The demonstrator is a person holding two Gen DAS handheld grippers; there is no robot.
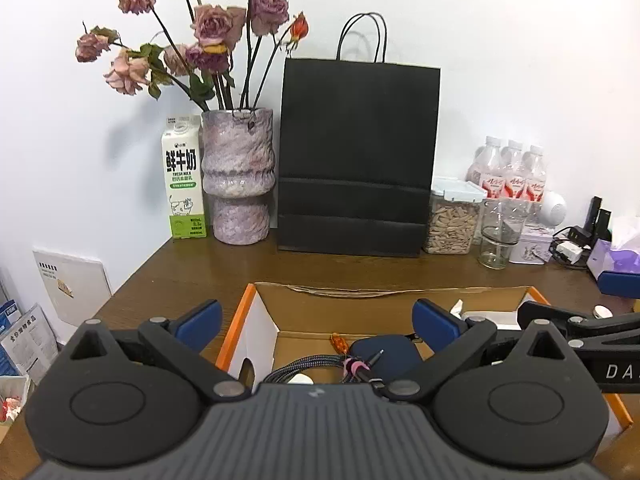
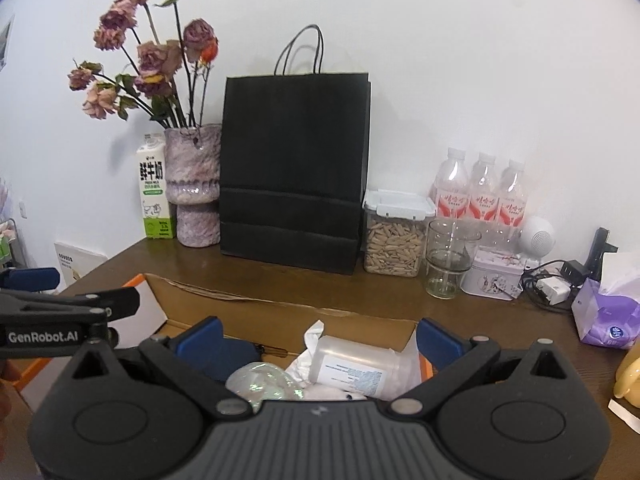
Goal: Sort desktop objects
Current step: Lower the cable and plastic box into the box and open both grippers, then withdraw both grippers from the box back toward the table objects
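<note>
My left gripper [image 1: 316, 322] stands spread wide, blue pads apart, nothing between them; it hangs above the open brown cardboard box with orange edges [image 1: 240, 312]. Below it in the box I see a dark blue rounded pouch [image 1: 394, 354], a braided black cable [image 1: 304, 366], a slim black pen with a pink band [image 1: 366, 364] and a small amber trinket [image 1: 338, 342].

My right gripper [image 2: 318, 340] is likewise spread wide and holds nothing. It hangs over the same box, on the side where a clear plastic jar with a white label [image 2: 356, 366] lies on its side on crumpled white tissue [image 2: 310, 336], a glossy iridescent wrapper [image 2: 262, 384] just beside it.

Behind the box, on the brown wooden desk [image 1: 192, 264], a black paper bag with cord handles [image 1: 356, 156] stands upright against the wall. To its left: a mottled purple ceramic vase of dried pink roses [image 1: 239, 176] and a green-and-white milk carton [image 1: 184, 178]. To its right: a lidded clear container of seeds [image 2: 396, 236], an empty glass cup [image 2: 450, 260], three pink-labelled water bottles [image 2: 480, 192], a purple tissue box [image 2: 604, 316].
</note>
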